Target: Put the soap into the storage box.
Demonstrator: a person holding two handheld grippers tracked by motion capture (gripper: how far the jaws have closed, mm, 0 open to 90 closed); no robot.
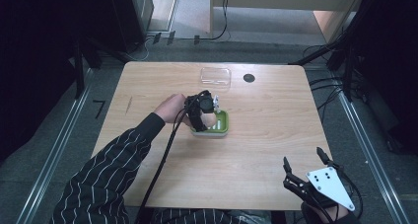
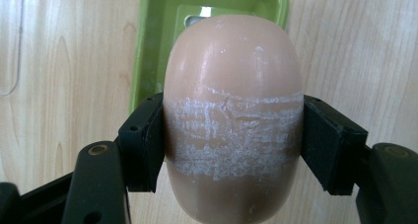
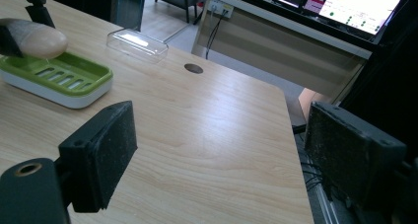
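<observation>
Soap bar (image 2: 232,120) is being gripped by the left tool (image 2: 231,135) above the green soap dish (image 1: 219,126); the right tool (image 1: 304,167) is resting open near the table (image 1: 266,135) edge.

From high above the near edge we look forward and down over the whole table (image 1: 276,135). Our left gripper view looks steeply down, very close to the soap dish (image 2: 157,31); our right gripper view looks low across the tabletop, sharing that dish.

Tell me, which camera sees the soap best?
The left gripper view: the soap looms close, scuffed white where the jaws clamp it. The right gripper view shows its end over the green dish; the high view barely shows it.
</observation>
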